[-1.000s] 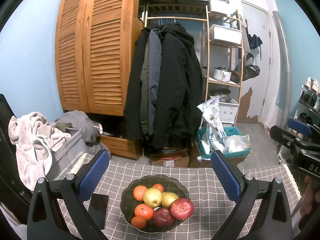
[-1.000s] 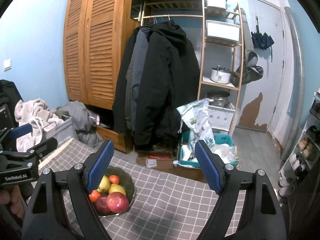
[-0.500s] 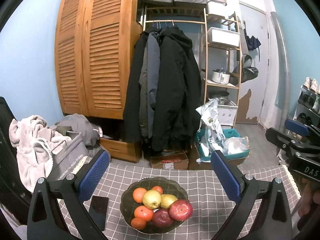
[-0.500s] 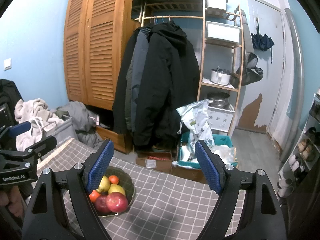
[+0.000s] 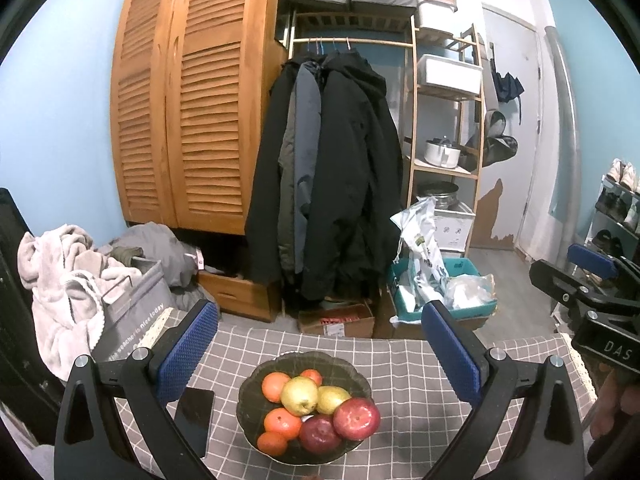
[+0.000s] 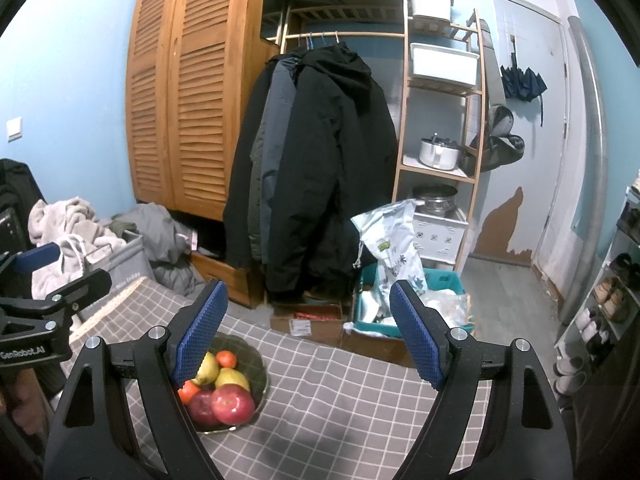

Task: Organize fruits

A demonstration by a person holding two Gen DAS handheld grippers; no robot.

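Grey checked cloth point(image 5: 400, 364) covers the table top, w/ a lace trim along its left edge point(image 5: 154, 328) and right edge point(image 5: 576, 354). My left gripper point(image 5: 318, 344) hangs over the near side, blue pads spread wide, nothing btwn them. My right gripper point(image 6: 308, 328) is the same: jaws wide apart, empty, over the cloth to the right of the bowl.

Dark glass bowl point(image 5: 256, 390) sits mid-table in the left view, well in from every edge. Fruit piled inside: two red apples point(image 5: 357, 418) at the near right, touching each other; two yellow pears point(image 5: 299, 395) in the middle; oranges point(image 5: 282, 423) on the left and near-left, plus one at the far rim point(image 5: 312, 376). From the right view the bowl point(image 6: 262, 372) is low left, partly behind my left finger point(image 6: 200, 340); the apples point(image 6: 233, 404) are nearest me.

Open room: bare cloth right of the bowl, all the way to the trim; bare strip btwn bowl and far edge too. Left of the bowl it's tighter: a black phone point(image 5: 194, 412) lies flat on the cloth, just beside the bowl, partly under my left finger.

Beyond the far edge: cardboard box point(image 5: 338, 322) and teal bin point(image 5: 440, 292) on the floor, coats point(image 5: 332, 184) hanging, wooden wardrobe point(image 5: 192, 120). Grey laundry basket point(image 5: 132, 320) sits close off the left corner.
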